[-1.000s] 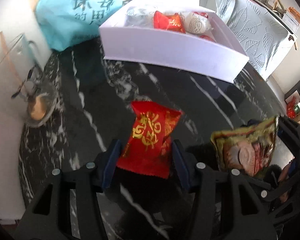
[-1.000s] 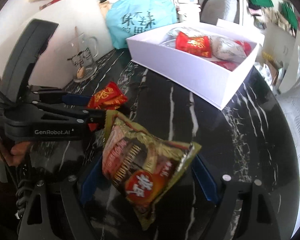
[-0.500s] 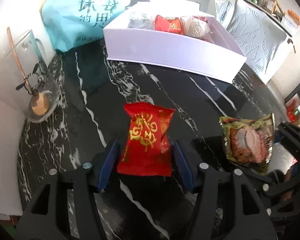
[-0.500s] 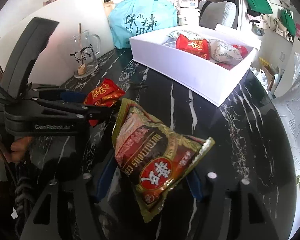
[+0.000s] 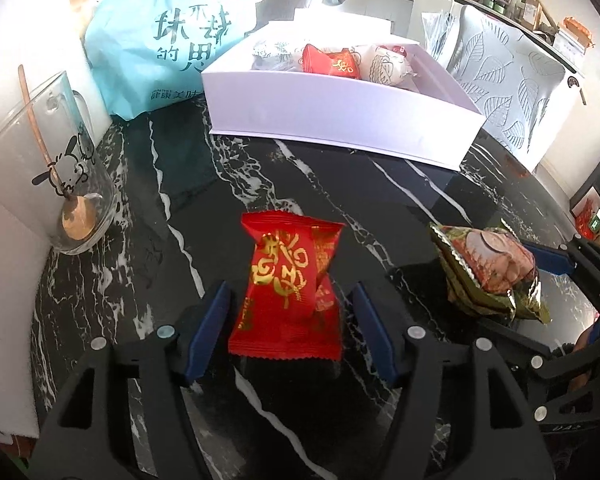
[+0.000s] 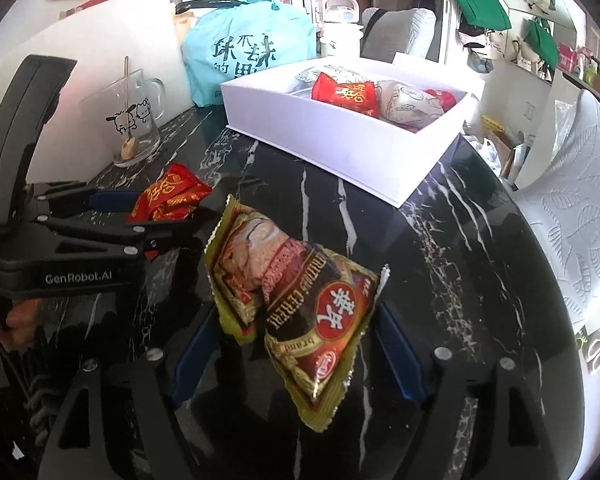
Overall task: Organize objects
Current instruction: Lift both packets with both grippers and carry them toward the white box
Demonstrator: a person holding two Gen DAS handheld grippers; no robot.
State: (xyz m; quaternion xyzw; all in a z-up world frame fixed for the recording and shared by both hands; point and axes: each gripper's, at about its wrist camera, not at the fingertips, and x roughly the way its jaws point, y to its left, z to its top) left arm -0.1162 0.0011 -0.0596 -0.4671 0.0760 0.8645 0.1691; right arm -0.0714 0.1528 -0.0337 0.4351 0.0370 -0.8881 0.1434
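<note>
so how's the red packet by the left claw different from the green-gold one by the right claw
The red packet is plain red with gold characters; the green-gold packet shows a food photo, a red round logo and English print. The red packet looks smaller and flatter, while the green-gold one is bulkier and creased. Both lie on the black marble table, outside the white box, each between open claw fingers.

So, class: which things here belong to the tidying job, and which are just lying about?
Job:
red packet
cereal packet
white box

Lying about:
glass mug
blue bag
white kettle
</note>
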